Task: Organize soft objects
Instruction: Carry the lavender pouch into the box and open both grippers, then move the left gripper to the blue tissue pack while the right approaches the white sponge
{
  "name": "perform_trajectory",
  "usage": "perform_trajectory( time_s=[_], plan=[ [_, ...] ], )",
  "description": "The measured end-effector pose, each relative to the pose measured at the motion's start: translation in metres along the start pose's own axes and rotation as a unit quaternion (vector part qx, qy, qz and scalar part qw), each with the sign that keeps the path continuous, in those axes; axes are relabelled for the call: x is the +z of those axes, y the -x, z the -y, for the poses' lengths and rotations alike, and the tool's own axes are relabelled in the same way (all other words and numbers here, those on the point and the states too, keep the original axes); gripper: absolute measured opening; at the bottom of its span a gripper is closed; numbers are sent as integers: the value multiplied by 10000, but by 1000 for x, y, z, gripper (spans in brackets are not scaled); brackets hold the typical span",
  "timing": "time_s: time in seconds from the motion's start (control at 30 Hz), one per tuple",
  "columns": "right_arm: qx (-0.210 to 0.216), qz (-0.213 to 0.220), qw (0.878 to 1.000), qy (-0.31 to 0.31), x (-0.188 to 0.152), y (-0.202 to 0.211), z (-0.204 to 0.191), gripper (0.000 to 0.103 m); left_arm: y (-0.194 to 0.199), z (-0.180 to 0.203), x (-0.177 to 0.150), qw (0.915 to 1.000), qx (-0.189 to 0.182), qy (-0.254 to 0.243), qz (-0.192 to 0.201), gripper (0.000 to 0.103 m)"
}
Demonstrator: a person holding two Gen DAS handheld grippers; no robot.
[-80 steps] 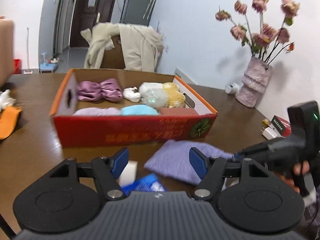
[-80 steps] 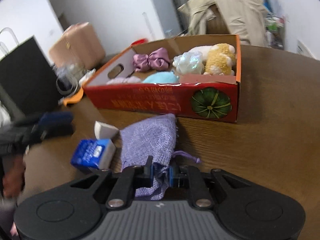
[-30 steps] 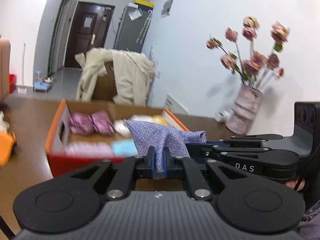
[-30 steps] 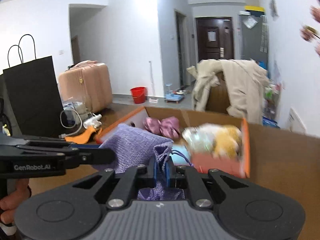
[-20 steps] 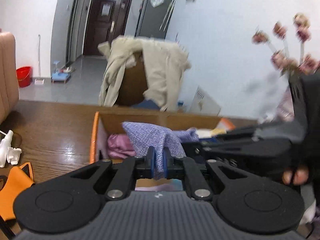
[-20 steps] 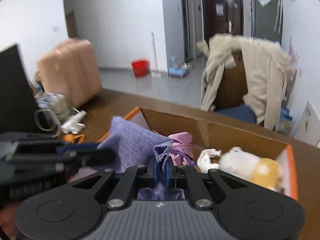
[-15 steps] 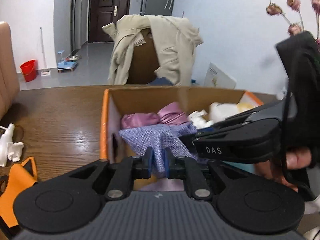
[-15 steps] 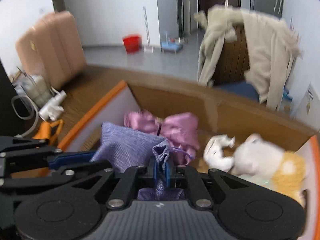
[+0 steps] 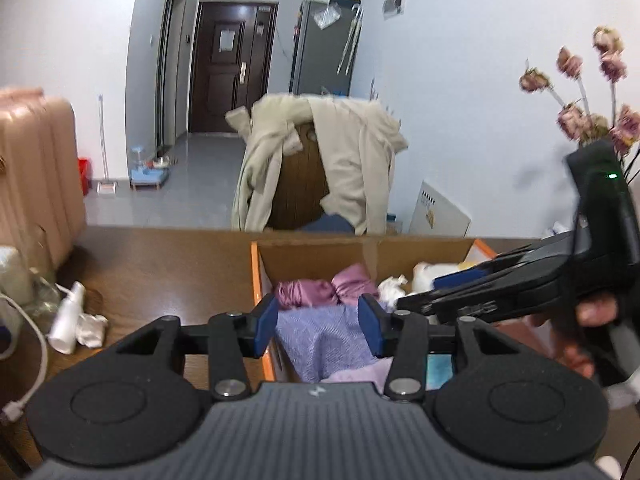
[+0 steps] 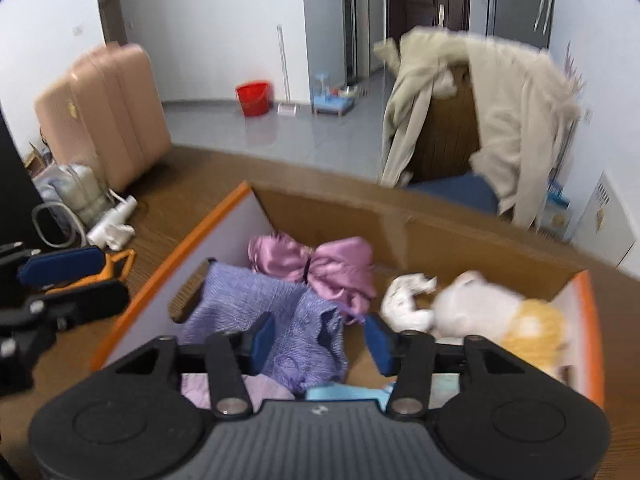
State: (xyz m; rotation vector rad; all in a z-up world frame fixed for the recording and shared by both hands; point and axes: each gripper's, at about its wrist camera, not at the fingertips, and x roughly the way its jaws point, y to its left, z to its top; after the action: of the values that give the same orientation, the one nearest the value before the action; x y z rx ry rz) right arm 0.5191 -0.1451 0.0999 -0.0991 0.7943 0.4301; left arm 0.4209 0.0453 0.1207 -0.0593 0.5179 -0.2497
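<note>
- My left tongs (image 9: 318, 326) have just been opening: half a second ago their blue pads pinched the lilac knitted drawstring pouch (image 9: 324, 344); now they stand apart, with the pouch between them but no pad pressing on it.
- My right tongs (image 10: 320, 338) have just been opening too, having clamped the same pouch a second ago; the pouch (image 10: 276, 320) lies loose under the gap.
- The pouch was on the bare wooden bench (image 9: 160, 264) in front of the box at the start; now it rests inside the open orange-rimmed cardboard box (image 10: 400, 220), at its left end, slumped against the white side wall.
- Under its near edge lie a pale pink soft piece (image 10: 228, 390) and a light blue one (image 10: 344, 394).
- Just behind it sits the mauve satin bow-shaped bundle (image 10: 316, 266), touching it.
- Further right in the box lie a white crumpled cloth (image 10: 408, 300) and a white-and-yellow plush toy (image 10: 500, 316).
- Beyond the box, a beige coat (image 10: 516, 104) hangs over a dark wooden chair (image 10: 448, 136).
</note>
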Motion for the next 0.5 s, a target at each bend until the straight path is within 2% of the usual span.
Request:
perform_trajectory(
  time_s=[0.13, 0.23, 0.37, 0.43, 0.5],
  plan=[
    [-147, 486, 9987, 63, -6, 68, 8, 60, 45, 15, 8, 9995, 58, -131, 298, 53],
    [-258, 838, 9960, 149, -19, 120, 11, 71, 79, 28, 6, 9984, 106, -206, 508, 62],
    [-243, 1362, 9900, 293, -55, 180, 10, 77, 118, 45, -6, 9973, 179, -194, 686, 68],
    [-232, 1491, 9877, 412, -76, 197, 8, 79, 136, 54, -19, 9961, 321, -242, 791, 70],
    [-318, 1616, 9850, 517, -103, 210, 4, 81, 149, 63, -35, 9953, 370, -268, 852, 77]
  ],
)
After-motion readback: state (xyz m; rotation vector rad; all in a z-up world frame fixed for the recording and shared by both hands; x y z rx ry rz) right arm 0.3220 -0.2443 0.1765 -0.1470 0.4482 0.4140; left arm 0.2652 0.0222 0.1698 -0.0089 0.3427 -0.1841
